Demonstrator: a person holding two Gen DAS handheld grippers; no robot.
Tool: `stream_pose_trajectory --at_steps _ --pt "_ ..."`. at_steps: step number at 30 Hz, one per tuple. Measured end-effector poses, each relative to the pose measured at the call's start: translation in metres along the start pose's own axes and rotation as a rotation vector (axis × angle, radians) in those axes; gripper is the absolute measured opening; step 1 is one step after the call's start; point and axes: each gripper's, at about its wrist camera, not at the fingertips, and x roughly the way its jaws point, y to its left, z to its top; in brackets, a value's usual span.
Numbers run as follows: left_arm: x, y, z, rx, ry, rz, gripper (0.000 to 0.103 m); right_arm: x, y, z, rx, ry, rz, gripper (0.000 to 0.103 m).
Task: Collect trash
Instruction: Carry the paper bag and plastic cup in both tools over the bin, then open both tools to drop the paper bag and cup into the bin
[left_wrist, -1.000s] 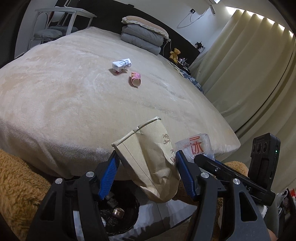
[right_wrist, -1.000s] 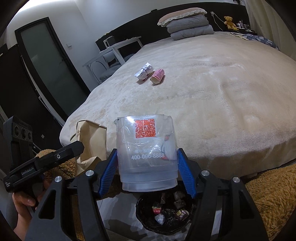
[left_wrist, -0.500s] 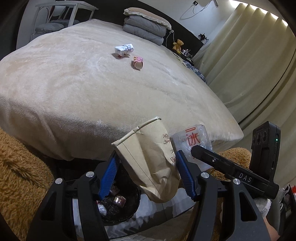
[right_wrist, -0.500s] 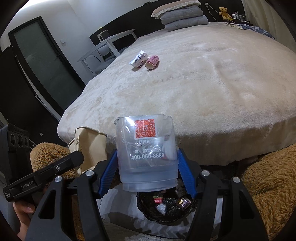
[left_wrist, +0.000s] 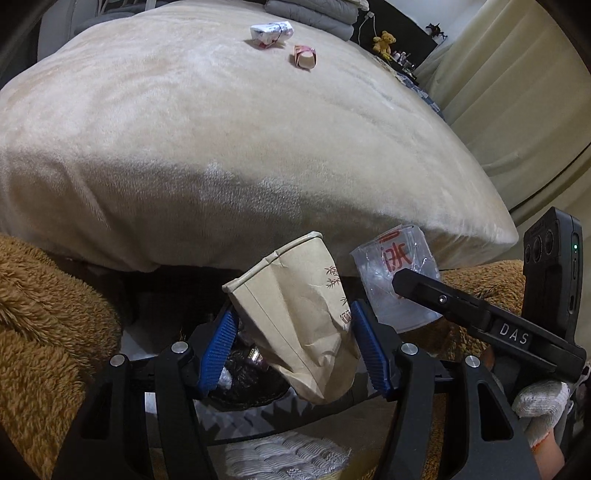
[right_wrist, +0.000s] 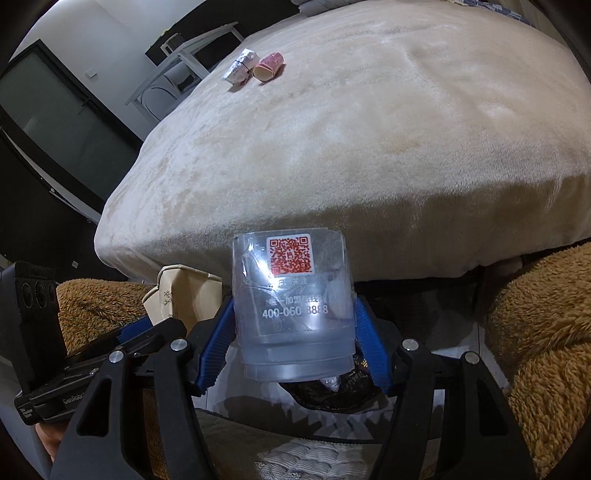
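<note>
My left gripper (left_wrist: 293, 349) is shut on a crumpled brown paper cup (left_wrist: 299, 314), held tilted over a bin lined with a black bag (left_wrist: 240, 380) holding wrappers. In the right wrist view my right gripper (right_wrist: 293, 349) is shut on a clear plastic cup (right_wrist: 293, 314) with a red QR label, above the same bin (right_wrist: 332, 391). That clear cup (left_wrist: 397, 284) also shows right of the paper cup in the left wrist view. On the bed lie a white crumpled packet (left_wrist: 271, 31) and a pink paper cup (left_wrist: 306, 59), far from both grippers.
The beige bed (left_wrist: 221, 147) fills the view ahead, its edge just past the bin. Brown fluffy rugs (left_wrist: 44, 314) lie on both sides. Curtains (left_wrist: 517, 92) hang at the right, a white desk (right_wrist: 192, 59) and dark door (right_wrist: 55, 129) at the left.
Both grippers have sunk and tipped further down toward the bin, still holding their cups. The bed's edge now sits higher in both views and the bin lies closer beneath.
</note>
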Motion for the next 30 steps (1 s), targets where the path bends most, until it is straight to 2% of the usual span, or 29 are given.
stream_pose_trajectory --at_steps 7,17,25,30 --pt "0.018 0.003 -0.004 0.001 0.087 0.043 0.061 0.023 -0.011 -0.003 0.040 0.100 -0.041 0.064" --pt "0.038 0.005 -0.009 0.012 0.180 0.105 0.061 0.041 -0.031 -0.008 0.092 0.182 -0.033 0.064" --pt "0.038 0.006 -0.009 0.015 0.186 0.095 0.064 0.042 -0.038 -0.012 0.116 0.186 -0.005 0.066" --pt "0.036 0.001 -0.009 0.028 0.183 0.078 0.071 0.046 -0.037 -0.010 0.130 0.191 0.001 0.072"
